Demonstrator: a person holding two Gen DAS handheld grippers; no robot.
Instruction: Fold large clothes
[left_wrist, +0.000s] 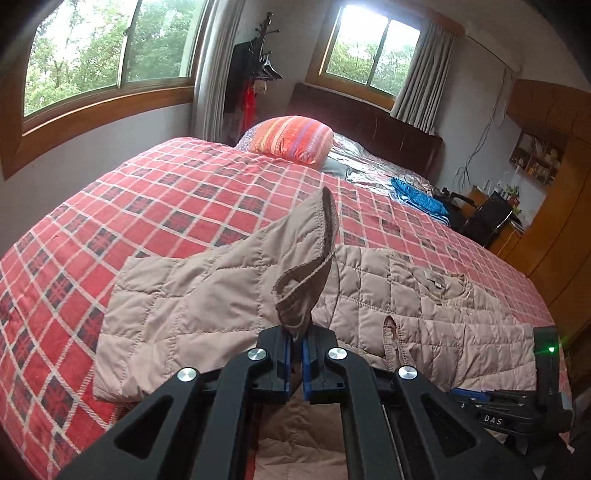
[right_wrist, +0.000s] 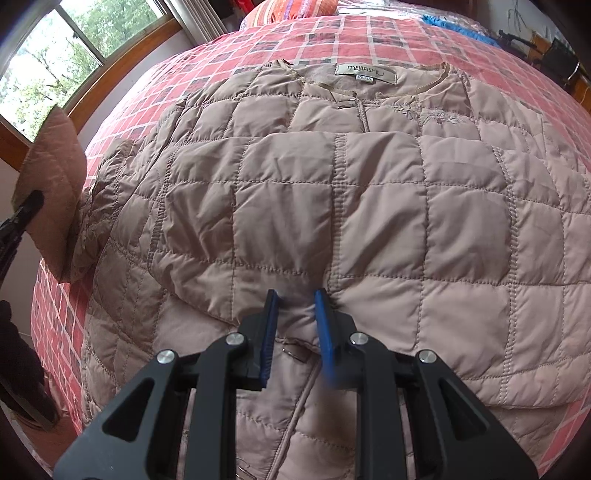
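The left tool (left_wrist: 298, 338) is clenched on the cuff (left_wrist: 306, 273) of a sleeve, the fabric being pinched between its blue pads (left_wrist: 286, 365). The sleeve is lifted clear of the bed and is stood up and curled above the tool, its ribbed edge being turned toward the camera. In the right wrist view the same sleeve end (right_wrist: 55, 192) is seen raised at the far left, with the black tip of the left tool (right_wrist: 26, 212) just below it.

The right tool (right_wrist: 295, 299) is held released, its two blue pads (right_wrist: 271, 332) being set apart with a ridge of quilted fabric lying between them. Whether the pads are touching the fabric cannot be told. It is placed over the lower middle of the jacket (right_wrist: 369, 206), close to the front opening, and a small metal clasp (right_wrist: 295, 354) is seen just below the pads.

The beige quilted jacket is spread flat on the bed (left_wrist: 166, 192), near its foot edge, with the collar and its sewn label (right_wrist: 365, 72) turned away from the right tool. The bed is covered by a red plaid blanket. A striped orange pillow (left_wrist: 291, 138) and a blue cloth (left_wrist: 417, 199) are laid farther up the bed, well apart from the jacket.
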